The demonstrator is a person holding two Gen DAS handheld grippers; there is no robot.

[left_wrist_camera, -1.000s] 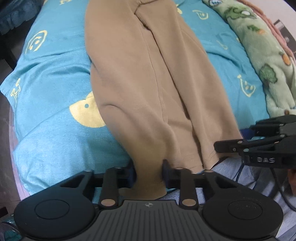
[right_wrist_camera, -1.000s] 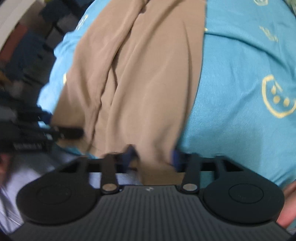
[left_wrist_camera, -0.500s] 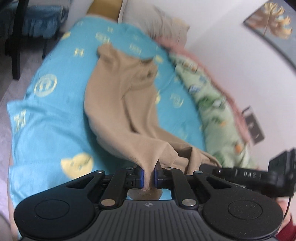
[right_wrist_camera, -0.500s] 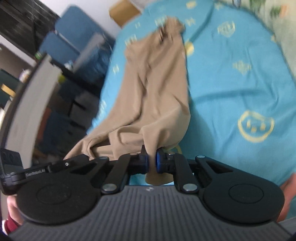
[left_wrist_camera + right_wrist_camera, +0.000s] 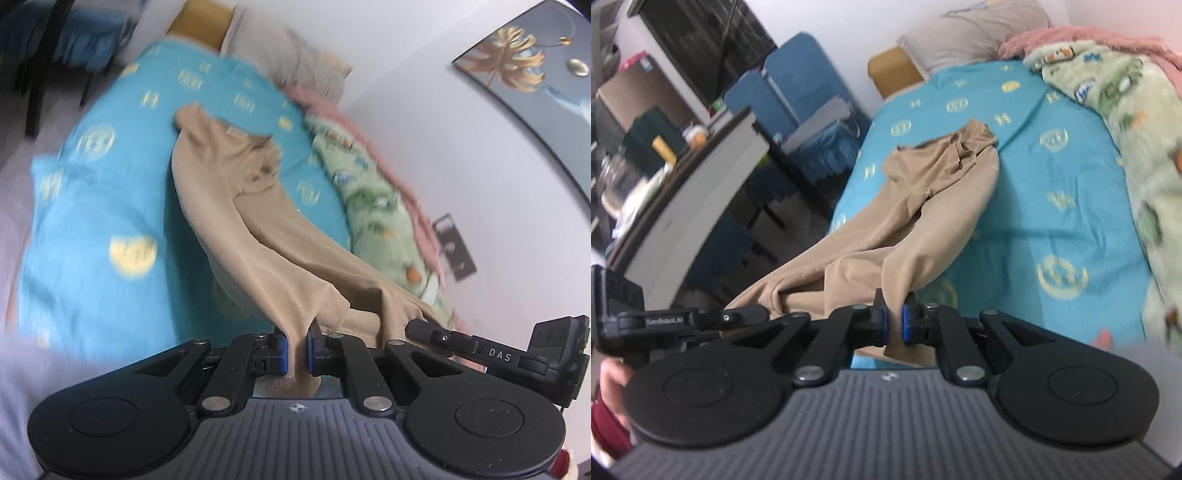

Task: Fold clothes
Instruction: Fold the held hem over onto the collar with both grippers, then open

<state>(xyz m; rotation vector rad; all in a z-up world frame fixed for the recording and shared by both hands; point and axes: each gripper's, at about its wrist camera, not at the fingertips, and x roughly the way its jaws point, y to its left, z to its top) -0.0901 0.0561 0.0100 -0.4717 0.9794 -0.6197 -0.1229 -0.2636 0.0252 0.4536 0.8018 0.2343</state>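
Left wrist view | left gripper (image 5: 296, 345) and right gripper (image 5: 892, 322) jaws each clamped on limp tan knit trousers (image 5: 236, 206) (light, slippery) | hold at hems

Right tool (image 5: 894, 319) pinching tan trousers (image 5: 923, 221), seemingly lifted

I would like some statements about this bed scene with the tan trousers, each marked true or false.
1. The left gripper has its jaws shut on the tan trousers. True.
2. The right gripper is open and holds nothing. False: its jaws also pinch the trousers' fabric.
3. The far end of the trousers lies on the blue bedspread. True.
4. The green blanket lies on top of the trousers. False: it lies along the side of the bed, apart from them.
5. The trousers lie neatly folded in half. False: they stretch lengthwise from the grippers to the bed.
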